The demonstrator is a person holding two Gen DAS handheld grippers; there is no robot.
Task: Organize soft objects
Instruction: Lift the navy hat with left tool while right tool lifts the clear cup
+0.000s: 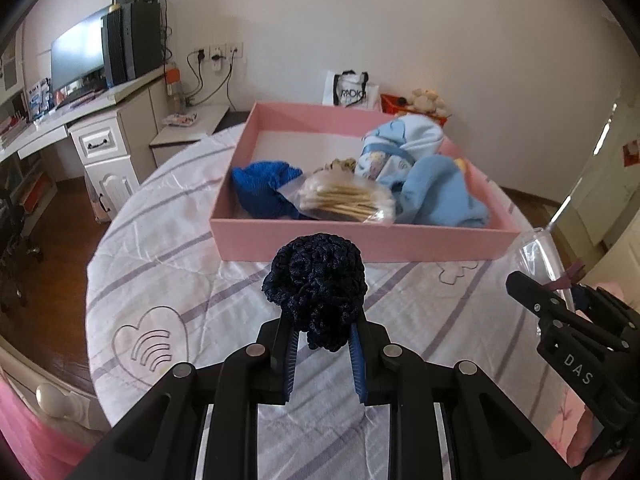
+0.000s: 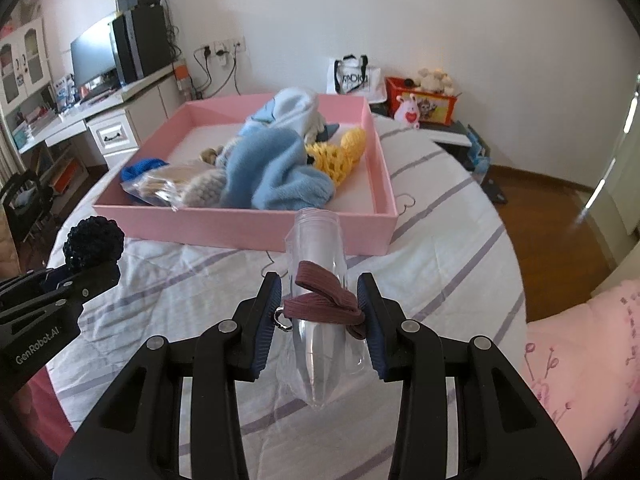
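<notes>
My left gripper (image 1: 320, 332) is shut on a dark navy crocheted ball (image 1: 316, 286), held above the bed in front of the pink box (image 1: 360, 240). My right gripper (image 2: 320, 304) is shut on a clear plastic tube (image 2: 318, 280) wrapped with a maroon band (image 2: 324, 304), also held before the pink box (image 2: 248, 228). The box holds a blue knit piece (image 1: 268, 188), a clear bag of tan items (image 1: 344, 198), light blue cloths (image 1: 436, 192) and a yellow knit piece (image 2: 340, 156). The navy ball (image 2: 94, 242) shows at the left of the right wrist view.
The box sits on a white bed cover with purple stripes (image 1: 160, 264). A white desk with a monitor (image 1: 76, 60) stands at the left. A white shopping bag (image 1: 350, 90) and an orange toy box (image 2: 424, 100) stand by the far wall. Wooden floor (image 2: 560, 208) lies beyond the bed.
</notes>
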